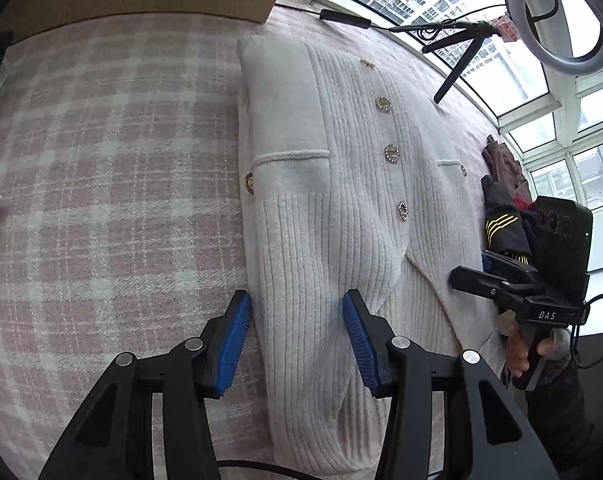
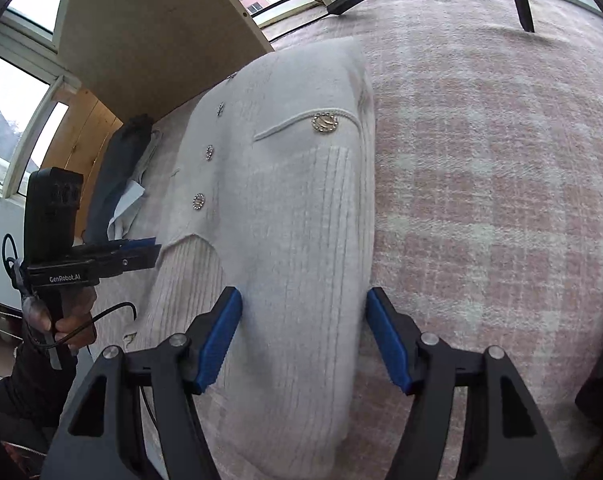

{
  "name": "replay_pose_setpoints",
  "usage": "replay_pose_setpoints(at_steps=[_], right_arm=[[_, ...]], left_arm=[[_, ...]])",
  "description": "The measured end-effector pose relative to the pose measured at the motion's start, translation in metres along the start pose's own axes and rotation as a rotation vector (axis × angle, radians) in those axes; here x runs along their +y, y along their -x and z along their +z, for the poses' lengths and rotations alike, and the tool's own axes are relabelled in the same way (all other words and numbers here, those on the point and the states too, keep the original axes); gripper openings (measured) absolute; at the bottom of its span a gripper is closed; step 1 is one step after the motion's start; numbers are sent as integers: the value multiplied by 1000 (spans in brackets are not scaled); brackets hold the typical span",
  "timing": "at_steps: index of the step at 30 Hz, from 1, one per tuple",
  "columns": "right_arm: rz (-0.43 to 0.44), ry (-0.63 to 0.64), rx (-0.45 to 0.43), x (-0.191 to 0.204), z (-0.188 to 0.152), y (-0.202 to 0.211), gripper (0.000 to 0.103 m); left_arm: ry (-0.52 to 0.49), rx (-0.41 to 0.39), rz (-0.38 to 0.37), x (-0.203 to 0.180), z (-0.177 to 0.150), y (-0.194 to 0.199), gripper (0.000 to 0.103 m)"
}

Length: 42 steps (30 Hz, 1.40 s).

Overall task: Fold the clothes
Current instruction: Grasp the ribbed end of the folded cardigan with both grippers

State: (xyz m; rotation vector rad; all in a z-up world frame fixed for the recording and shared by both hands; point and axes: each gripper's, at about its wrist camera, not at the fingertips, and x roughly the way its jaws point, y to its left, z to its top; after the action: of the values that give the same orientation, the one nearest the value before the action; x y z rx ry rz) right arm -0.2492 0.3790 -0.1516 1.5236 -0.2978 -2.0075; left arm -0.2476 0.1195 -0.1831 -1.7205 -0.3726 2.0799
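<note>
Now I'm over the pink plaid blanket (image 1: 101, 168), plenty of bare room either side, and the cream ribbed cardigan (image 1: 341, 184) lies flat along it, sleeves already folded in across the front. Soft, thick knit, light, likely to sag and slide when lifted. My left gripper (image 1: 297, 344) and right gripper (image 2: 303, 338) both sit spread at the near end, pinching nothing. I'd take the outer corners, clear of those jewelled buttons (image 1: 392, 154).

A ring light (image 1: 561, 12) and tripod (image 1: 457, 60) stand upper right; dark clothes (image 1: 505, 208) lie at right on the pink plaid cover (image 1: 101, 160).
</note>
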Motion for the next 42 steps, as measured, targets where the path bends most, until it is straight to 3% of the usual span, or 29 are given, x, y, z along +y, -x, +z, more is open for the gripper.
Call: replay_pose_setpoints(at_steps=[3,8,13,16,23,26,28,30,32,37,42], right_arm=[[-25,60,9,12,-2,-7,65],[-76,136,12,23,-6,-13,65],[-107,186,-2,28,-11,-15,63],[-145,235,-2,34,-13,-16,50],[-61,160,21,16,-7,-10,53],[-60,164,31,18,-7,-11,59],[-74,174,45,22,-6,-13,59],[-68,160,54,20,-5,-13,59],[-48,150,51,17,-6,-13,59],[-81,193,44,21,-10,-13,60],[-100,228,25,24,-14,-13,61]], left_arm=[[-53,0,35,-12,-1,-3,47],[-68,25,20,-23,2,-6,47],[-178,17,80,-46,0,-15,61],[-209,-7,107,-50,-3,-14,52],[-158,-1,62,-27,2,14,47],[-193,7,103,-28,0,11,40],[-167,13,123,-23,-1,10,43],[-136,10,143,-16,-2,10,55],[-111,4,164,-10,-2,10,60],[-159,22,162,-19,-1,-5,59],[-198,15,83,-30,0,-10,24]])
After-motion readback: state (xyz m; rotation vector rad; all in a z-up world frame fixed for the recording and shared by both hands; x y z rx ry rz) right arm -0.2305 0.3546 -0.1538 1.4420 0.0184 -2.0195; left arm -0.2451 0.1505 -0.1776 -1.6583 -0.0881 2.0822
